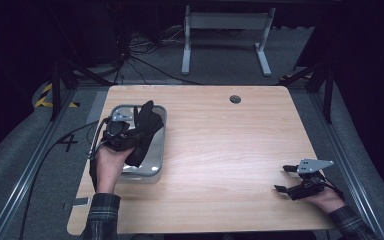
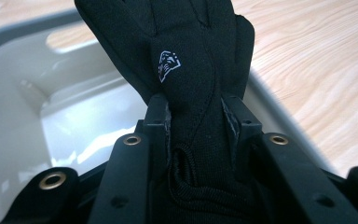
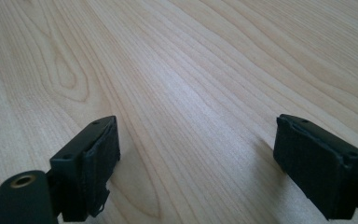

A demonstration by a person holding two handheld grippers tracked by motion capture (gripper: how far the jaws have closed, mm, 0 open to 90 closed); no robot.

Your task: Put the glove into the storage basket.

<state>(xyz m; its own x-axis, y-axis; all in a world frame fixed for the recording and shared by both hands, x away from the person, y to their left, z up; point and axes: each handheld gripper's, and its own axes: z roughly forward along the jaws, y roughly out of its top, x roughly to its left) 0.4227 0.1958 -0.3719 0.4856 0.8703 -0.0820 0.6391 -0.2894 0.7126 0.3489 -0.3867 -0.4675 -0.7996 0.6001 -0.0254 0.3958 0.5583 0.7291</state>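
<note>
Black glove [image 2: 186, 70], clamped at its cuff in my left gripper [image 1: 121, 131], long axis pointing up-table over the steel tray [image 1: 156, 165] at the desk's [image 1: 230, 150] left edge. Right gripper [image 1: 286, 178]: jaws wide, empty, near the right corner.

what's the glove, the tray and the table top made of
Glove: black knit or stretch fabric, matte, with stitched seams and a small white printed logo. Tray: probably polished metal, since its floor mirrors the light, though glossy plastic is possible. Table: pale wood or wood-look laminate, grain lines visible.
</note>
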